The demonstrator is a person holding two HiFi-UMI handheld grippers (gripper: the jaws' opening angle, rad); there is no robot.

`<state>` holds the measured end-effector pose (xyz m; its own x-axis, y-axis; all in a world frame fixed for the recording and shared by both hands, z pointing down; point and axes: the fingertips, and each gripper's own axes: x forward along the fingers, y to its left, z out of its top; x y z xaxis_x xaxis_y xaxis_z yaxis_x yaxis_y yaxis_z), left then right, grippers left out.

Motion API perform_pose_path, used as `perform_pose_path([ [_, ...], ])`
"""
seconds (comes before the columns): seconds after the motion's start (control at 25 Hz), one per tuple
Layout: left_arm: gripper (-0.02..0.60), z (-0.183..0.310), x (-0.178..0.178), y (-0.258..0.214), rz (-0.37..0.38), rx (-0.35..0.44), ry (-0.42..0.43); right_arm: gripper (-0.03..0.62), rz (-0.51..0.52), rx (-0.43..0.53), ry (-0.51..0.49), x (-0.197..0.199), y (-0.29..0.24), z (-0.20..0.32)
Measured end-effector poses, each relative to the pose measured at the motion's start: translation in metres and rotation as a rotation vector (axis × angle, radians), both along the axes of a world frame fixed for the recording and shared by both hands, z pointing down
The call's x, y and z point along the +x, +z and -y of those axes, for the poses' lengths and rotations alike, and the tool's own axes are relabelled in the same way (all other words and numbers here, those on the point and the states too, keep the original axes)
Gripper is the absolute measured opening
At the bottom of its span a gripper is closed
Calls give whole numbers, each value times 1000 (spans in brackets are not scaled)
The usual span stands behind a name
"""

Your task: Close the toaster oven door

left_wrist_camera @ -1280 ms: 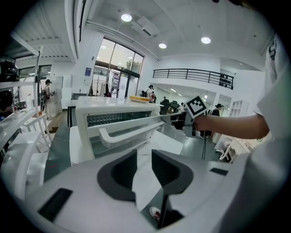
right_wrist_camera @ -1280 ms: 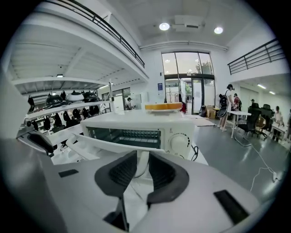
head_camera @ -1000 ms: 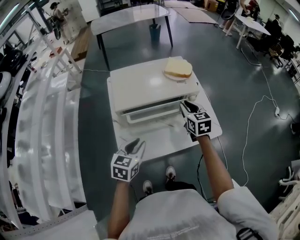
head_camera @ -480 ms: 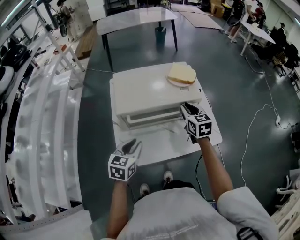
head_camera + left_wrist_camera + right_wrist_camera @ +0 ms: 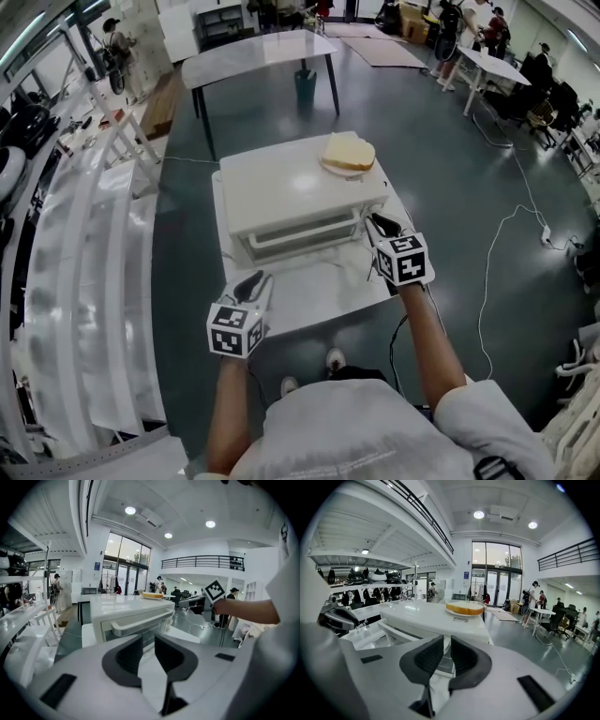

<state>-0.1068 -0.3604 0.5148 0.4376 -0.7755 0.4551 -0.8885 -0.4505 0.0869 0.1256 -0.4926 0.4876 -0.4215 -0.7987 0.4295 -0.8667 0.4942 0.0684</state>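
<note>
White box-shaped toaster oven (image 5: pixel 300 183) stands on the low white bench (image 5: pixel 323 286), towards its far edge; front faces the person. Its glass-fronted door (image 5: pixel 298 234) stands upright against the body, closed or all but closed; cannot tell whether it is fully seated.

Left gripper (image 5: pixel 253 279) hangs above the bench's near left corner, well apart from the oven; its jaws have just been closing, a narrow gap is left, nothing is between them; released. Right gripper (image 5: pixel 380 223) is just beside the door's right end; its jaws have also just been closing, slim gap, nothing held; contact with the door not clear.

Handling, judged: door is rigid metal and glass, bottom-hinged, light to swing; white bar handle (image 5: pixel 140 621) along its top edge is the place to press, mid-bar; smooth, so pads may slip. Oven looks light; a hard shove could slide it on the glossy bench and shift the pale bread slice on a plate (image 5: pixel 348 151) at its top far right corner.

Room: dark grey floor (image 5: pixel 441 159), trailing white cable (image 5: pixel 497 244), white table (image 5: pixel 258 52) behind; open hall, people at the far edges.
</note>
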Motion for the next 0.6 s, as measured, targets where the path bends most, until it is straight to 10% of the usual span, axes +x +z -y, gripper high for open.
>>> perform_pose_path([
  [0.6, 18, -32, -6, -67, 41, 225, 80, 15, -25, 121, 60, 23, -63, -132],
])
